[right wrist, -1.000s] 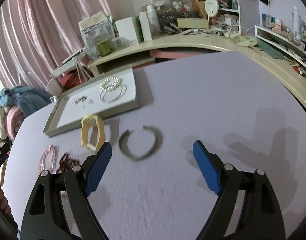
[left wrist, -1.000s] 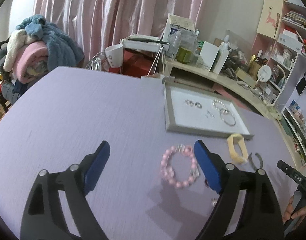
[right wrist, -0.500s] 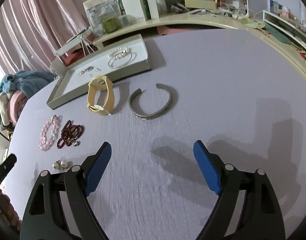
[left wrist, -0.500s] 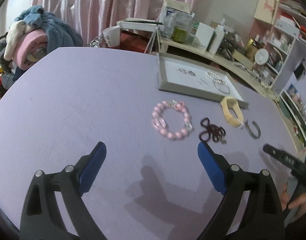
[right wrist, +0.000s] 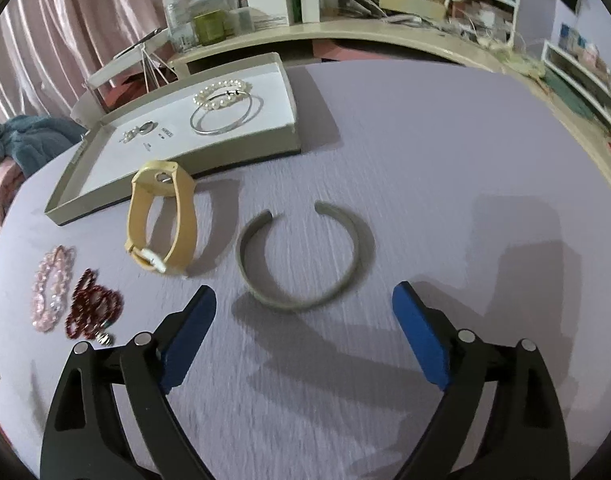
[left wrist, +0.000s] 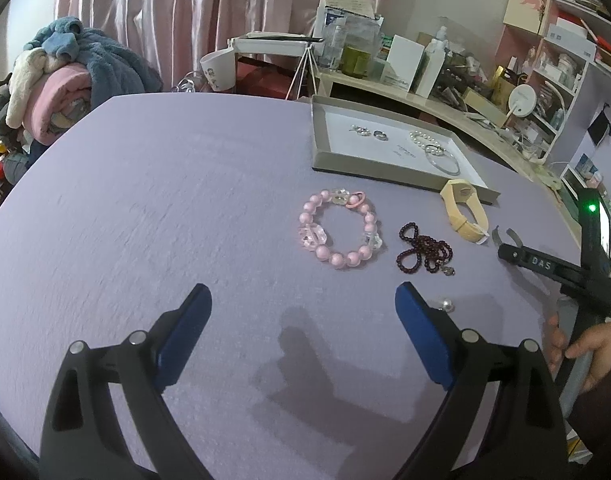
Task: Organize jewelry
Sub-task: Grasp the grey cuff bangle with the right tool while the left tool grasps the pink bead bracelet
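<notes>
A grey jewelry tray (left wrist: 333,158) (right wrist: 173,170) sits on the purple table and holds a pearl bracelet (right wrist: 221,94), a thin silver bangle (right wrist: 227,118) and small rings. Outside it lie a pink bead bracelet (left wrist: 339,234) (right wrist: 51,286), a dark red bead string (left wrist: 423,248) (right wrist: 91,310), a yellow watch band (left wrist: 465,212) (right wrist: 163,220) and a grey open cuff (right wrist: 305,256). A small pearl earring (left wrist: 446,304) lies by my left gripper's right finger. My left gripper (left wrist: 301,336) is open and empty, short of the pink bracelet. My right gripper (right wrist: 303,340) is open and empty, just short of the cuff.
A curved shelf (right wrist: 345,30) crowded with boxes and bottles runs behind the table. A pile of clothes (left wrist: 57,76) sits at the far left. Pink curtains hang behind. The right gripper's handle and the hand on it (left wrist: 585,288) show at the left view's right edge.
My left gripper has pulled back from the pink bracelet, so more jewelry shows. My right gripper first backed off, then came forward and lower toward the grey cuff. Both stay open.
</notes>
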{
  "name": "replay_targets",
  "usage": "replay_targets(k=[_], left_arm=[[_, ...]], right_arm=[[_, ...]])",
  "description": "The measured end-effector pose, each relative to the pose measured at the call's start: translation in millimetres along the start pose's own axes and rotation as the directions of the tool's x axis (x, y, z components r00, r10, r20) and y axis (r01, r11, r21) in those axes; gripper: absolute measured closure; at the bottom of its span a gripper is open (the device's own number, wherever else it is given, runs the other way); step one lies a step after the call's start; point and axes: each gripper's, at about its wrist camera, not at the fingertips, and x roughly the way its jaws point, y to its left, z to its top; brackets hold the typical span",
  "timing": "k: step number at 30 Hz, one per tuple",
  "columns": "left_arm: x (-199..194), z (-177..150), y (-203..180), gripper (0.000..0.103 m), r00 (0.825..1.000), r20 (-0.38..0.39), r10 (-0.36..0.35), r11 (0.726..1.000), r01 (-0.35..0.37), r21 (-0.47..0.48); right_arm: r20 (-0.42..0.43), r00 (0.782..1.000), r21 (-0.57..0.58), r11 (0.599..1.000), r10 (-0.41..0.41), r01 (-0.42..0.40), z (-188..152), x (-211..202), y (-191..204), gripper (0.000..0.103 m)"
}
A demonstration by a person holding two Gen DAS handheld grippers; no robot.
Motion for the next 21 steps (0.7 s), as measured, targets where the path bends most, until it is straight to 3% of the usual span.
replay_targets(k=[5,7,11,16,18,21], left_arm=[[3,-1,-1,0.010,1.000,-0.011,0.007,1.000,-0.007,-0.002],[5,-1,0,0.010,1.000,-0.018,0.007,1.000,-0.007,-0.005],[14,4,1,0.010,0.999,-0.040,0.001,1.000,-0.002,-0.011],[39,24,7,0.010,0.998,-0.064,-0.006,0.999,0.003,-0.050],[50,34,9,0.015,0.998,-0.068,-0.003,0.999,0.000,-0.053],[72,51,8,0.029,0.996,-0.086,0.016,1.000,-0.019,-0.025]], right_arm=[[0.017,1.000,-0.028,0.999,-0.025,0.025,6,6,4,0.015],[0.046,0.998,-0.063,0.997,-0.047,0.050,4,3,6,0.036],[0.021,1.000,-0.075,0.997,-0.001,0.003,1,-2,2,0.037],[0.018,0.998,-0.012,0.999,0.053,-0.053,-8,-15,-10,0.037],[0.026,0.997,0.007,0.997,0.073,-0.073,-10,-21,-14,0.037],[0.030,0.996,0.015,0.996,0.089,-0.090,-12,-28,-15,0.037]])
